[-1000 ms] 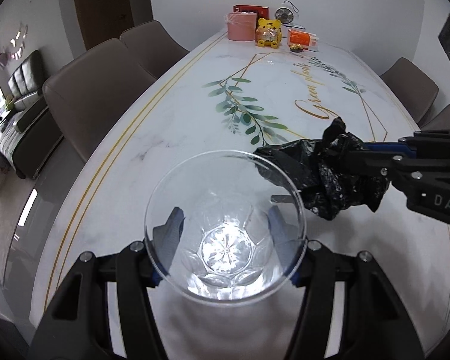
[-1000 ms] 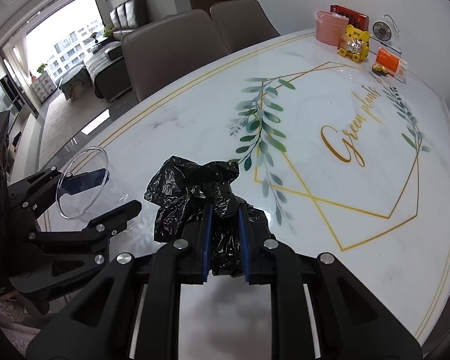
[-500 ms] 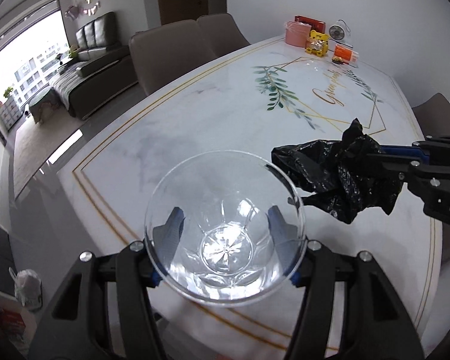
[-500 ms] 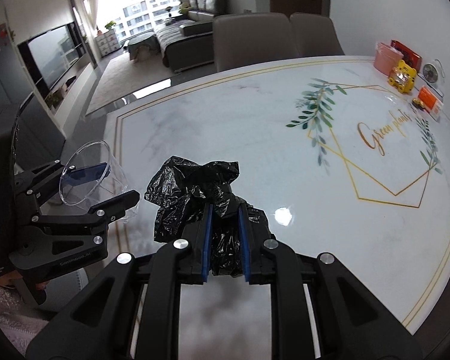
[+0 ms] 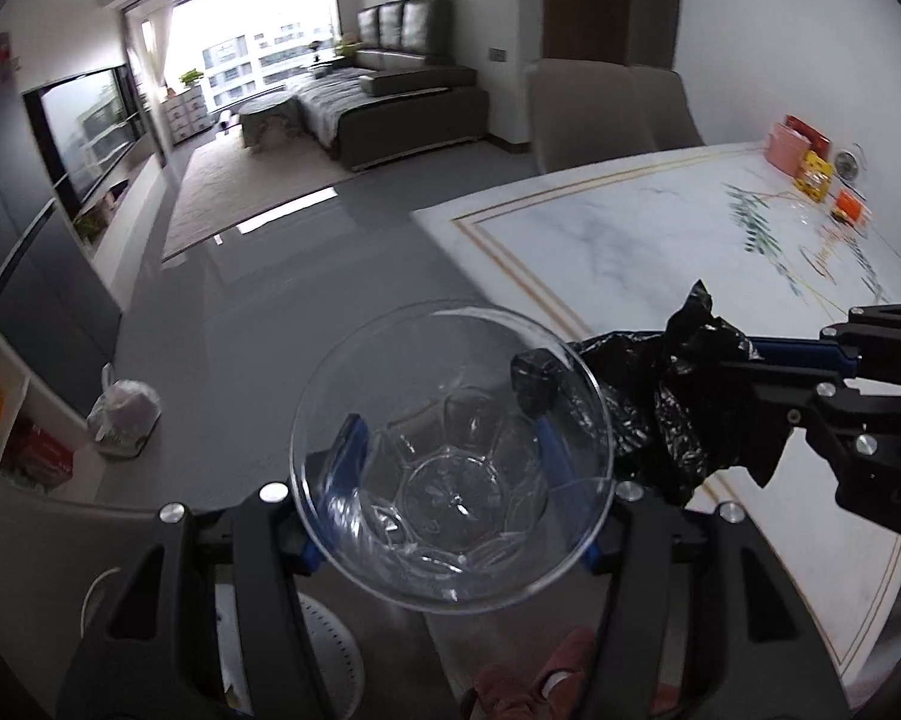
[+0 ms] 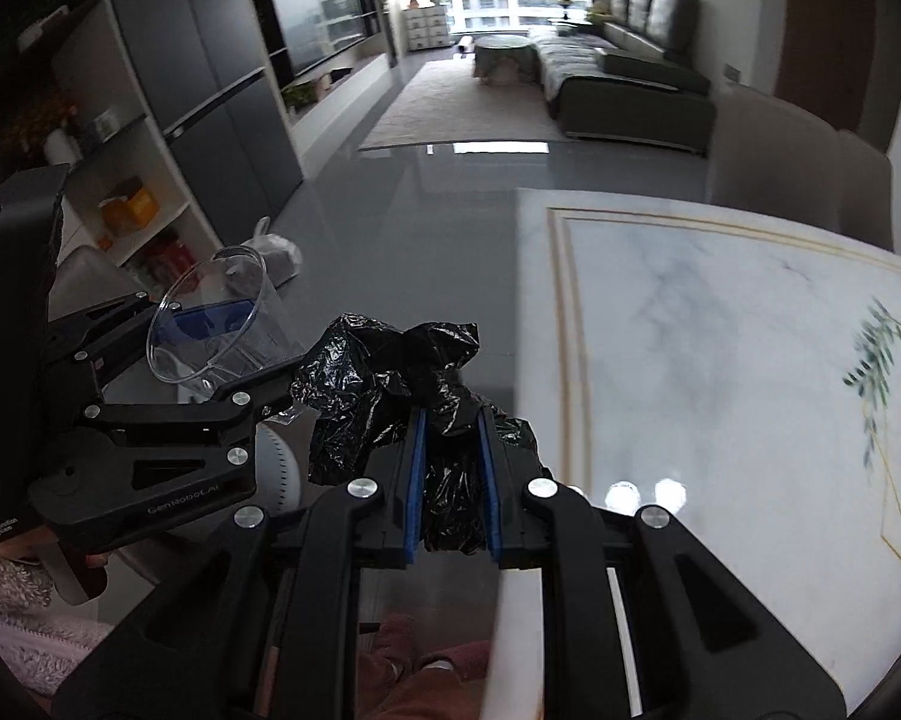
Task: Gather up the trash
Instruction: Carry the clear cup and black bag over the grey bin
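My left gripper [image 5: 450, 438] is shut on a clear plastic cup [image 5: 450, 456], its mouth facing the camera; the cup also shows in the right wrist view [image 6: 216, 318], held by the left gripper [image 6: 222, 354]. My right gripper [image 6: 450, 420] is shut on a crumpled black plastic bag [image 6: 390, 384]. In the left wrist view the bag [image 5: 666, 402] hangs just right of the cup, held by the right gripper [image 5: 756, 354]. Both are held in the air off the table's near-left corner, above the grey floor.
The marble table [image 5: 660, 252] with gold trim and leaf print lies to the right, also in the right wrist view [image 6: 720, 360]. A round white object [image 5: 330, 648] sits low beneath the cup. A tied white bag [image 5: 123, 414] sits on the floor by the shelves. Sofa [image 5: 402, 102] far back.
Both grippers have swung left off the table with the cup and the black bag still held. The view now faces the living room and floor instead of the tabletop.
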`<state>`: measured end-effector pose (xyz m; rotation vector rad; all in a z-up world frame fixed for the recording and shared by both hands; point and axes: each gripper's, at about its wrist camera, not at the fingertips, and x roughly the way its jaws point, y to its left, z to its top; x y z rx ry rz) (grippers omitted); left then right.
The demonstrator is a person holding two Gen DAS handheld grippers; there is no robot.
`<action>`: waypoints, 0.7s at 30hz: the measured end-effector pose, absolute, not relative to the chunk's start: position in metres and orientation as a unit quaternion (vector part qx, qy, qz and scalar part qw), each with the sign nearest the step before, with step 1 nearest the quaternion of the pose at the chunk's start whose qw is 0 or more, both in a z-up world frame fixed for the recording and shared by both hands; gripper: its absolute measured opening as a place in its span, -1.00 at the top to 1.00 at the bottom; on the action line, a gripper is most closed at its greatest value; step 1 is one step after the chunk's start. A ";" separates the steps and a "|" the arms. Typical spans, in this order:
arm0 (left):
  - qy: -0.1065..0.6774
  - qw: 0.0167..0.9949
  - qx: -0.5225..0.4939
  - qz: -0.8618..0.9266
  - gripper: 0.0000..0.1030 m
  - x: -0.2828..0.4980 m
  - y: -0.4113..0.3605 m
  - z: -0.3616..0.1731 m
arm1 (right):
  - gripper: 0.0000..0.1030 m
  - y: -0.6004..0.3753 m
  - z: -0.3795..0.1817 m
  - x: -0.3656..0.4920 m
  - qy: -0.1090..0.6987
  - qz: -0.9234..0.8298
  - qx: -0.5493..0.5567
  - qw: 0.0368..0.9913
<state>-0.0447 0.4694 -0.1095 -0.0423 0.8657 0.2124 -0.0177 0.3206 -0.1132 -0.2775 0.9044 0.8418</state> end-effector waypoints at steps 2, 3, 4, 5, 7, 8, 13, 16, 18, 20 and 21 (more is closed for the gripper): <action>0.416 0.896 -0.038 0.147 -0.14 -0.070 0.499 -0.106 | 0.71 0.356 -0.112 -0.034 0.415 0.428 -0.147 0.790; 0.415 0.894 -0.043 0.165 -0.14 -0.081 0.509 -0.104 | 0.71 0.373 -0.111 -0.044 0.410 0.445 -0.156 0.781; 0.413 0.890 -0.049 0.185 -0.14 -0.094 0.521 -0.103 | 0.71 0.388 -0.110 -0.052 0.406 0.461 -0.163 0.772; 0.411 0.887 -0.054 0.205 -0.14 -0.108 0.531 -0.101 | 0.71 0.405 -0.110 -0.062 0.401 0.477 -0.171 0.763; 0.409 0.876 -0.070 0.247 -0.14 -0.138 0.553 -0.101 | 0.71 0.433 -0.110 -0.082 0.393 0.507 -0.185 0.744; 0.409 0.870 -0.079 0.265 -0.14 -0.152 0.562 -0.102 | 0.71 0.447 -0.110 -0.093 0.390 0.521 -0.192 0.735; 0.408 0.833 -0.126 0.351 -0.14 -0.220 0.594 -0.109 | 0.71 0.510 -0.111 -0.149 0.372 0.583 -0.225 0.686; 0.404 0.814 -0.153 0.388 -0.14 -0.255 0.602 -0.112 | 0.71 0.536 -0.113 -0.177 0.364 0.607 -0.241 0.664; 0.400 0.804 -0.165 0.407 -0.14 -0.273 0.604 -0.113 | 0.71 0.551 -0.117 -0.192 0.361 0.617 -0.253 0.653; 0.397 0.797 -0.176 0.420 -0.14 -0.288 0.608 -0.114 | 0.71 0.564 -0.120 -0.207 0.359 0.622 -0.263 0.644; 0.396 0.794 -0.181 0.425 -0.14 -0.295 0.609 -0.115 | 0.71 0.570 -0.122 -0.213 0.357 0.625 -0.269 0.641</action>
